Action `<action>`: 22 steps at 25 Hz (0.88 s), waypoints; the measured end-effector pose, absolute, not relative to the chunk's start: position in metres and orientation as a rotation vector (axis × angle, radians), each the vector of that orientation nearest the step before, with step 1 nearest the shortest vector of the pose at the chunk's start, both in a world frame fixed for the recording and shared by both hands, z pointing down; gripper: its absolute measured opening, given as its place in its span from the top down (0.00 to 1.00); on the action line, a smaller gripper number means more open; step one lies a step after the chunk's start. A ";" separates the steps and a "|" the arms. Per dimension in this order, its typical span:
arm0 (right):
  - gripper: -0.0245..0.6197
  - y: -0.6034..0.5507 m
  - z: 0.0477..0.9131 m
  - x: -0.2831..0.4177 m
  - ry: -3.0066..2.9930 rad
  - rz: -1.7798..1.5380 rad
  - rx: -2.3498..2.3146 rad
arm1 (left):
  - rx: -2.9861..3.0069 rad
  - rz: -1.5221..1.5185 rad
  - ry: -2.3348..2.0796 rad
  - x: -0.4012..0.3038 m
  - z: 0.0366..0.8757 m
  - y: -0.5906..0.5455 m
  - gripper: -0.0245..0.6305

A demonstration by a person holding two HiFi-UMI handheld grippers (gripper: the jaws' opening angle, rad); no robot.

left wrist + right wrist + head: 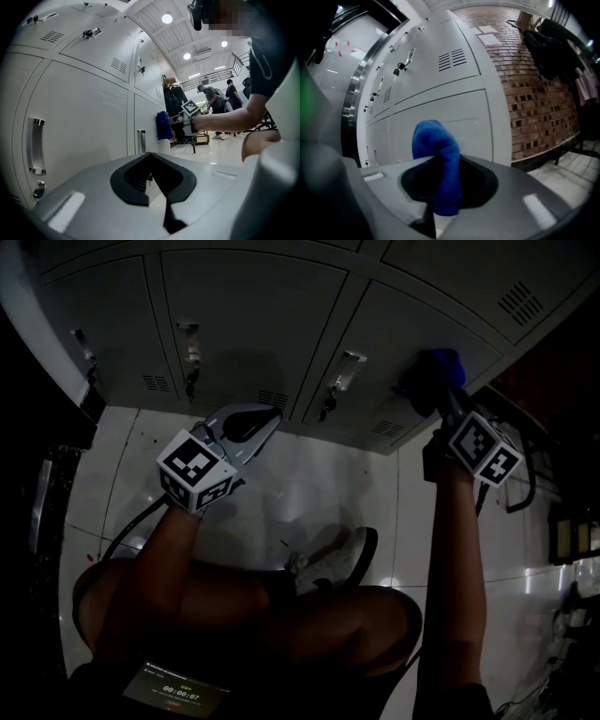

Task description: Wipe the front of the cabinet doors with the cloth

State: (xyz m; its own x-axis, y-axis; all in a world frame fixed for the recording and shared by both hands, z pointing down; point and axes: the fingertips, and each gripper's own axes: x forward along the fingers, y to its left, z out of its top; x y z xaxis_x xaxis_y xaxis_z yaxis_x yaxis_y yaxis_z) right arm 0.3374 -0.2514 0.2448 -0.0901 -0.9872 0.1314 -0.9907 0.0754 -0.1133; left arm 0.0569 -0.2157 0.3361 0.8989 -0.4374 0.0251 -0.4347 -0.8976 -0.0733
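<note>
The grey cabinet doors (pixel 253 324) run along the top of the dim head view. My right gripper (pixel 438 390) is shut on a blue cloth (pixel 439 367), which is bunched against the lower part of the far right door (pixel 441 315). In the right gripper view the cloth (pixel 437 140) stands up between the jaws in front of that door (pixel 459 119). My left gripper (pixel 270 420) hangs low before the middle doors, shut and holding nothing. In the left gripper view its jaws (pixel 154 173) meet, and the cloth (pixel 162 125) shows far along the doors (pixel 84 122).
White floor tiles (pixel 309 484) lie below the cabinet, with the person's knees and a shoe (pixel 333 559) over them. A brick wall (pixel 534 89) and hanging clothes (pixel 562 51) lie right of the cabinet. Other people (pixel 211 96) stand far off. A cable (pixel 127 531) trails from the left gripper.
</note>
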 end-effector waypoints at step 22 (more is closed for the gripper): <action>0.84 -0.219 0.248 0.384 -2.233 0.334 2.259 | -2.999 -0.090 0.681 0.062 0.340 -0.212 0.96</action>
State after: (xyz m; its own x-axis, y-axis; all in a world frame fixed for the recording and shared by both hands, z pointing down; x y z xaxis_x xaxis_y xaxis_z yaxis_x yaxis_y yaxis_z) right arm 0.3842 -0.2189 0.2484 0.0011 -0.9938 0.1111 -0.9828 -0.0215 -0.1833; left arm 0.0617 -0.2123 0.3396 0.9006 -0.4326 0.0427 -0.4289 -0.9002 -0.0760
